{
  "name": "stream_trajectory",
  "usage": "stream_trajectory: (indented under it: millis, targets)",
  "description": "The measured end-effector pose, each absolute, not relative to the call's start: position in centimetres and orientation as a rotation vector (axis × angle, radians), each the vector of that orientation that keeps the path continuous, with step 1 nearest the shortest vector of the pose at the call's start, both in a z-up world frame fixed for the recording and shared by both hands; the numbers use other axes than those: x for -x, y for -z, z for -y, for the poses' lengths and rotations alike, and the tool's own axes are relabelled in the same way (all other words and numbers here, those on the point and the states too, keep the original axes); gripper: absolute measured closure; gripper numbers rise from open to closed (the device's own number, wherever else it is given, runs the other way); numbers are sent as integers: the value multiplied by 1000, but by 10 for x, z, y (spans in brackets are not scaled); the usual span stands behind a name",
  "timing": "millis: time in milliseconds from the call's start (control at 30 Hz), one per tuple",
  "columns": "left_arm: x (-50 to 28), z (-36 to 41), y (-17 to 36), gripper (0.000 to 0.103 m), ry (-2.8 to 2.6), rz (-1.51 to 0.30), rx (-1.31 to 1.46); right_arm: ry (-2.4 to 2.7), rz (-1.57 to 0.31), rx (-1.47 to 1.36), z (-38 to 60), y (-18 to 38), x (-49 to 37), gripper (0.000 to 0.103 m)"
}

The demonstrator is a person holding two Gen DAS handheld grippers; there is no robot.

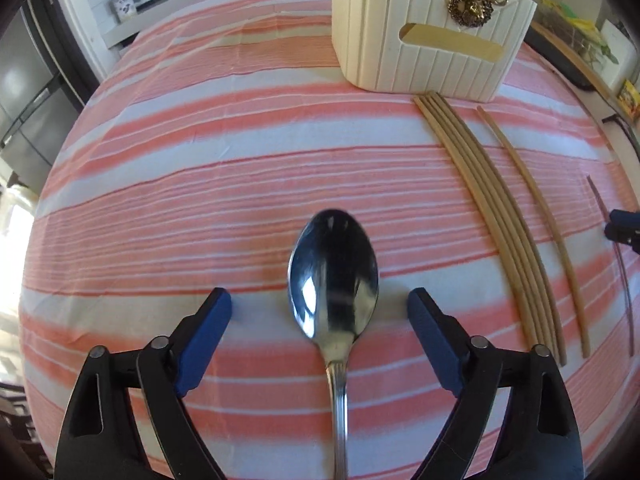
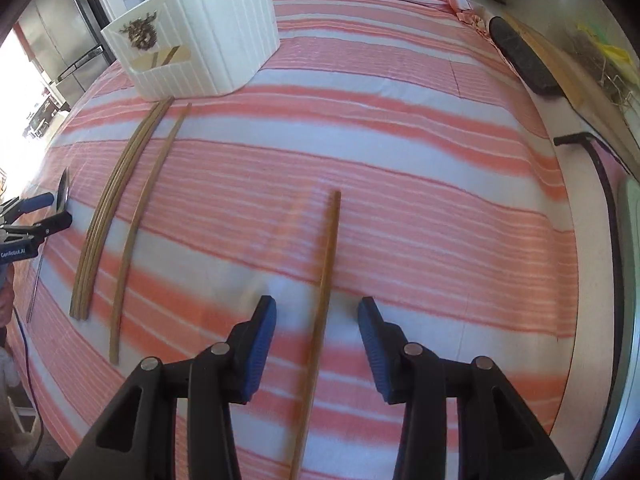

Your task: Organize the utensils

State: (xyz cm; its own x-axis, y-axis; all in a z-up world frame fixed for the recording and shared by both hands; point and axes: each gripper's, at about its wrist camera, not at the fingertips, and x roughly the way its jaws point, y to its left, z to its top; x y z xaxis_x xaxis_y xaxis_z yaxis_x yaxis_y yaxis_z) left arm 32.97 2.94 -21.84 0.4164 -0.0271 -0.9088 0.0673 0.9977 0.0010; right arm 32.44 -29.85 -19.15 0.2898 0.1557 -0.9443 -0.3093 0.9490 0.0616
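Lying on the striped table [image 1: 200,184], bowl up, a metal spoon [image 1: 334,280] sits between the released fingers [image 1: 204,328] of the left gripper [image 1: 320,312], touching neither. Right of the spoon a bundle of chopsticks [image 1: 488,216] reaches the cream holder [image 1: 424,28], with a single chopstick [image 1: 536,220] just beyond. Farther right, the right gripper [image 2: 318,316] stands released around a lone chopstick [image 2: 326,280] with gaps on both sides.
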Motion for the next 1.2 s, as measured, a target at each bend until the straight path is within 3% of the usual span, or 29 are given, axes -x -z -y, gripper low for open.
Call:
stream_trajectory:
  millis: [33,100,267,667,1200]
  targets:
    - [-333,-28,216,37,68,-1130,-41,-305,-1235,141,296,192,-333,63]
    - [-336,-28,212,61,90,-1108,-53,-277,-1220,148,293,193,-346,94]
    - [-328,-34,196,61,121,-1070,-41,-269,-1175,47,297,179,-357,97]
    - [-245,-63,89,62,199,-782,104,-394,-744,-10,295,26,-257,97]
    - [-260,-72,34,62,250,-691,180,-419,-541,-26,271,-33,-262,97]
